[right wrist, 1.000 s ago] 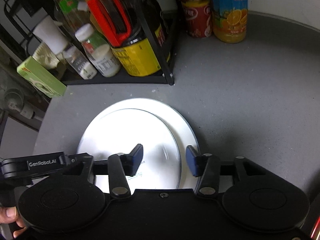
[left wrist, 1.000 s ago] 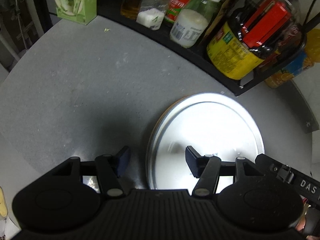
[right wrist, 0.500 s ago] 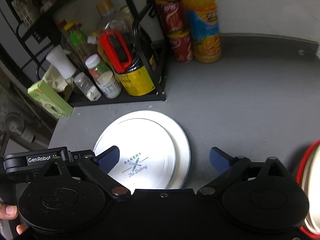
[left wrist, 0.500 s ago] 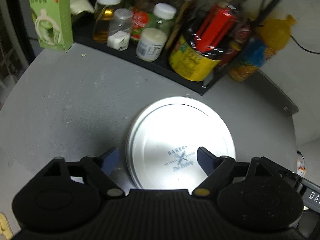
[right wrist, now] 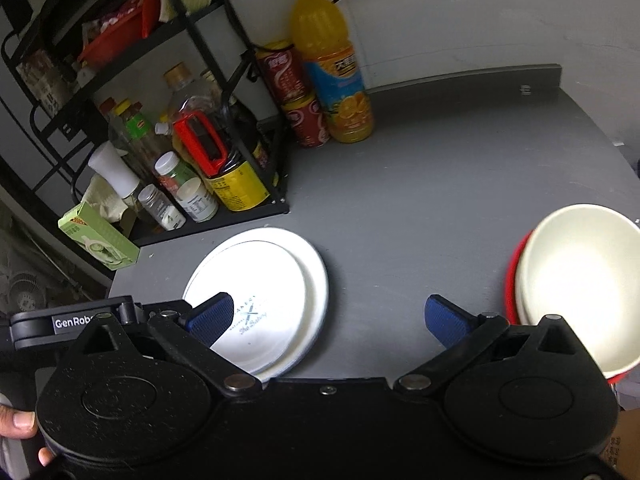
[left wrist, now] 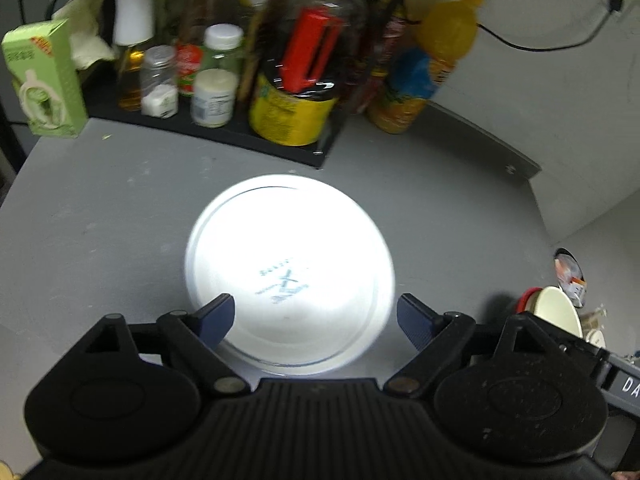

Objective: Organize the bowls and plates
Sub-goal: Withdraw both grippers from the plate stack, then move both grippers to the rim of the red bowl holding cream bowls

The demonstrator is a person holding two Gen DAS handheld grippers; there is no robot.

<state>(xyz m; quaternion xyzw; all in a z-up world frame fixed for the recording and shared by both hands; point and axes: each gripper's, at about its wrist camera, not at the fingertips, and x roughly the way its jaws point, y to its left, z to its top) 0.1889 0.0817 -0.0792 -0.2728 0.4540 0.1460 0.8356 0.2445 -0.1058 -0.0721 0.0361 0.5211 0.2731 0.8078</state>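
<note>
Stacked plates (right wrist: 276,280) sit on table (right wrist: 420,208) near rack. Cream bowl (right wrist: 576,280) nests in red bowl at right edge. Left hand-held gripper (left wrist: 316,314), right hand-held gripper (right wrist: 328,316): both wide, empty. Likely next: approach bowl rim squarely, pinch wall, lift level.

White plates (right wrist: 280,280) with blue lettering on a grey counter (right wrist: 400,208). Cream bowl (right wrist: 580,280) inside a red one (right wrist: 510,280). Blue-padded black fingers (right wrist: 444,320). Orange bottle (right wrist: 332,68), light-green box (left wrist: 44,80).
</note>
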